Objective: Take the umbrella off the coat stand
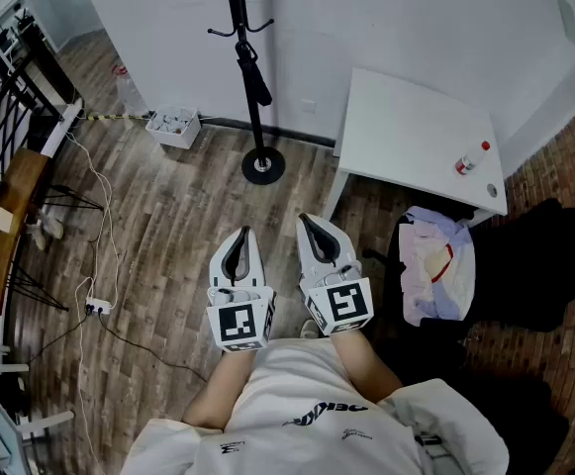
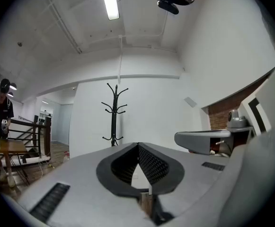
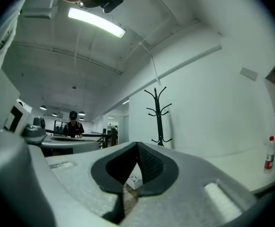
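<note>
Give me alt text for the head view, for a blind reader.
The left gripper and right gripper, jaws shut, point across a wood floor toward a black coat stand with a folded umbrella hanging on it. A white table stands to its right.

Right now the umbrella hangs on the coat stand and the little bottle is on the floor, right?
Not quite. The umbrella hangs on the coat stand, but the bottle is on the white table, not the floor; the head view shows it.
</note>
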`<state>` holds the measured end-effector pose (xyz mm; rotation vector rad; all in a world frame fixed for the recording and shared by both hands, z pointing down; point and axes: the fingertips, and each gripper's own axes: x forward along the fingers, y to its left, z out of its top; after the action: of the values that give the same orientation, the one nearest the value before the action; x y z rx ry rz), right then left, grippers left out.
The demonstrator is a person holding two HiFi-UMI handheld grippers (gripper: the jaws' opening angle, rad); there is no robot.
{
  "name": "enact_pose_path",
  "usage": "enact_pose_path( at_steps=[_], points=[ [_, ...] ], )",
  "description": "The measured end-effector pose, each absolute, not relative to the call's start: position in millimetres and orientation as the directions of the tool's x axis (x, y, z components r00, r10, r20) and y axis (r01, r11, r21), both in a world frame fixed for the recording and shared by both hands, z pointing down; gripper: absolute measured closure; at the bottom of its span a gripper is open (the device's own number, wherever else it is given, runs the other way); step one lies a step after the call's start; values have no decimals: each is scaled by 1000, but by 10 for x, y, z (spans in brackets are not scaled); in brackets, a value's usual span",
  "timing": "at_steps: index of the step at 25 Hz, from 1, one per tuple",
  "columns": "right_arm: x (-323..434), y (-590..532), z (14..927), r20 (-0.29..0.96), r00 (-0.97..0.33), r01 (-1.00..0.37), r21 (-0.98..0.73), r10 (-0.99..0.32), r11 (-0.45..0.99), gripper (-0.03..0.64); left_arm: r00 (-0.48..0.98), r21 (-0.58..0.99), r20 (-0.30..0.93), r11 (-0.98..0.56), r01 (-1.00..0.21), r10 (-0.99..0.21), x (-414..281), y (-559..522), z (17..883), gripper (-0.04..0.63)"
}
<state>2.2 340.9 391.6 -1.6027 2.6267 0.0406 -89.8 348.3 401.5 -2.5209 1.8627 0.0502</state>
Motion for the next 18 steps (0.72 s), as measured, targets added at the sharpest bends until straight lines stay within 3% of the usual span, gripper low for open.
enact_pose_path(
  at_steps=[18],
  points=[
    [696, 3461, 3980, -80, -518, -851, -49, -852, 522, 617, 247, 14, 5, -247, -969, -969, -167, 3650, 4212, 597]
  ],
)
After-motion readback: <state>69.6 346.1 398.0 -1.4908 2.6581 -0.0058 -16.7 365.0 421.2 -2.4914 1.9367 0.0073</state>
